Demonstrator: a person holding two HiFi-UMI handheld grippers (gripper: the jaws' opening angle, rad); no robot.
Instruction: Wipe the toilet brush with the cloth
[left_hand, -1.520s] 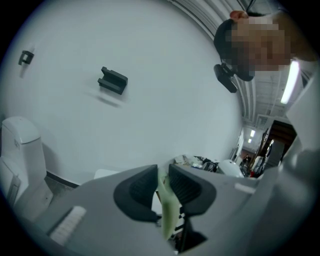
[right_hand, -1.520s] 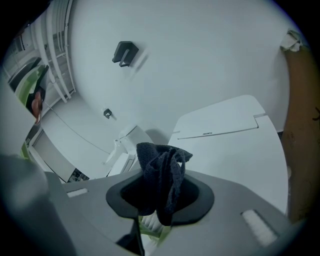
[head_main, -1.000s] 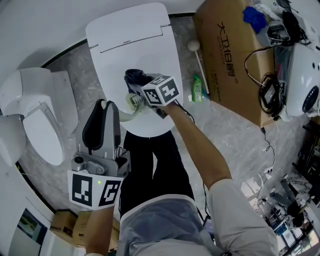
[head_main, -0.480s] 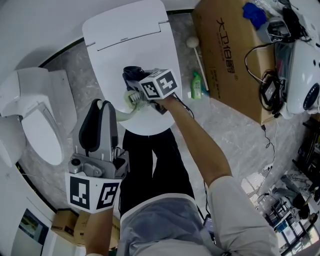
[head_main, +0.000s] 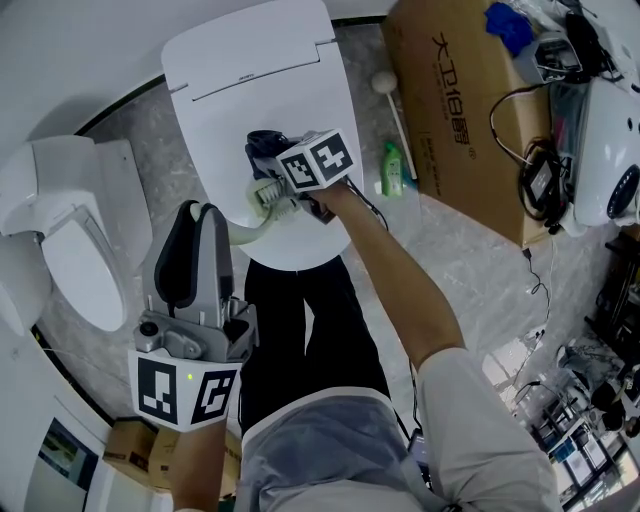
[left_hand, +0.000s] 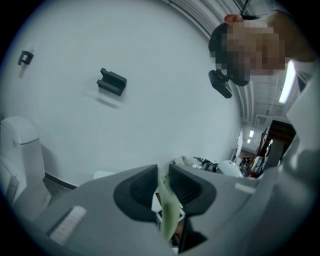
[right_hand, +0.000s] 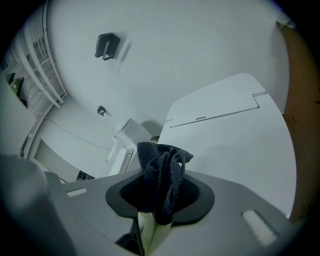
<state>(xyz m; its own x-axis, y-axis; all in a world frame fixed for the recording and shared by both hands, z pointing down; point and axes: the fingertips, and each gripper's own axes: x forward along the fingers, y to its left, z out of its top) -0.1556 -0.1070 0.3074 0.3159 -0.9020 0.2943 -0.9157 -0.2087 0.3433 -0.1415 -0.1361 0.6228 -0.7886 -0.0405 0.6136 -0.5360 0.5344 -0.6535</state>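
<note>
Pale-green toilet brush (head_main: 243, 233) handle is pinched in my left gripper (left_hand: 161, 186). Farther out, my right gripper (right_hand: 159, 197) clamps the dark cloth (right_hand: 160, 170) at the brush head, above the toilet lid (head_main: 240, 110). I should brace the handle and stroke slowly.

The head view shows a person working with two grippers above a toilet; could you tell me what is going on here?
A person stands over the closed white toilet lid. The left gripper has its tongs shut on the handle of a pale green toilet brush, holding it above the lid. The right gripper has its tongs shut on a dark bunched cloth, held at the brush's head end, so wiping looks to be under way.
</note>
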